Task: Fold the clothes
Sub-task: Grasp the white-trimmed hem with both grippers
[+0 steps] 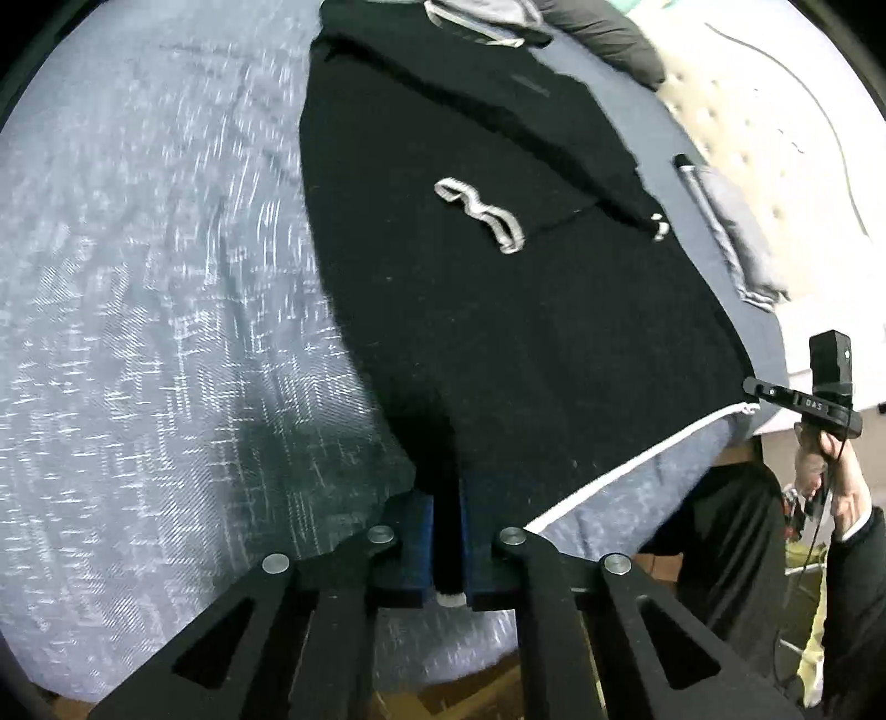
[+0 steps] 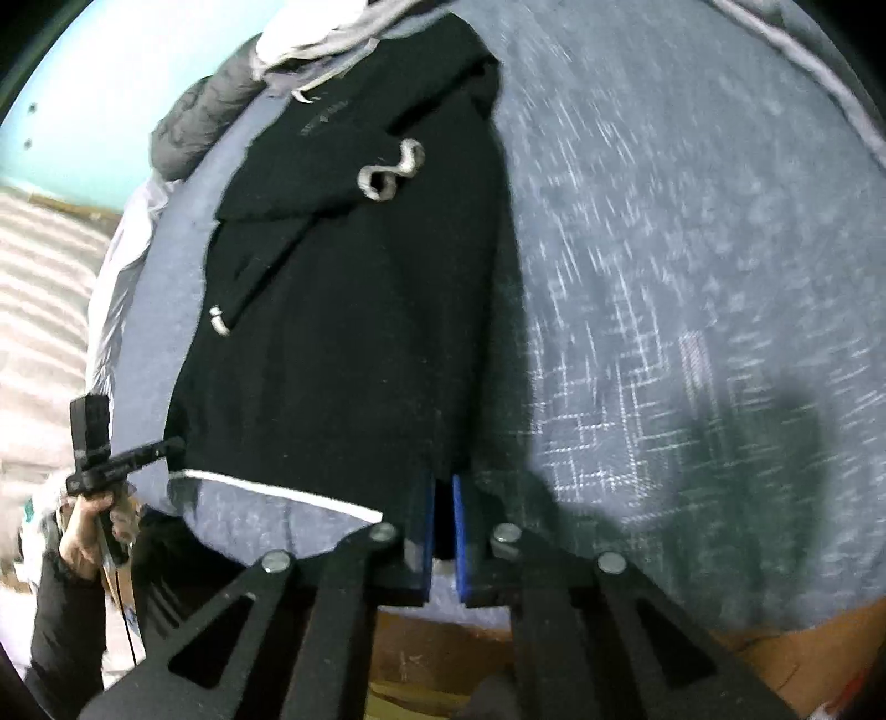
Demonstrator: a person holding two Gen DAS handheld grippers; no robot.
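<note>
So there's a black sweater (image 1: 498, 310) spread flat on a bed (image 1: 166, 277) with a blue-grey woven cover, running from the bottom centre of the left wrist view up toward the top, and it has pale trim along the hem (image 1: 626, 471) plus on the cuffs. One sleeve is folded across the body, its light cuff (image 1: 479, 213) sitting squiggly about in the middle of the black fabric, and a second little cuff (image 1: 658, 224) pokes out at the right edge of the garment. The left gripper (image 1: 448, 531) is at the bottom centre of its own view with the jaws clamped shut on a bunched strip of the sweater's hem corner, black cloth squeezed between the blue pads (image 1: 421, 531). Same deal on the other side: the right gripper (image 2: 441, 526) has its jaws pinched closed on the opposite hem corner, a sliver of black fabric between its blue pads (image 2: 458, 531). In the right wrist view the sweater (image 2: 343, 332) fills the middle-left, with the curled cuff (image 2: 390, 169) near the top. Each camera also catches the other gripper out at the frame edge, held in a hand (image 1: 830, 482) at lower right of the left view and a hand (image 2: 91, 531) at lower left of the right view. A pile of grey clothes (image 1: 482, 19) sits at the far end of the bed, top of frame. Everything's a bit motion-blurred.
</note>
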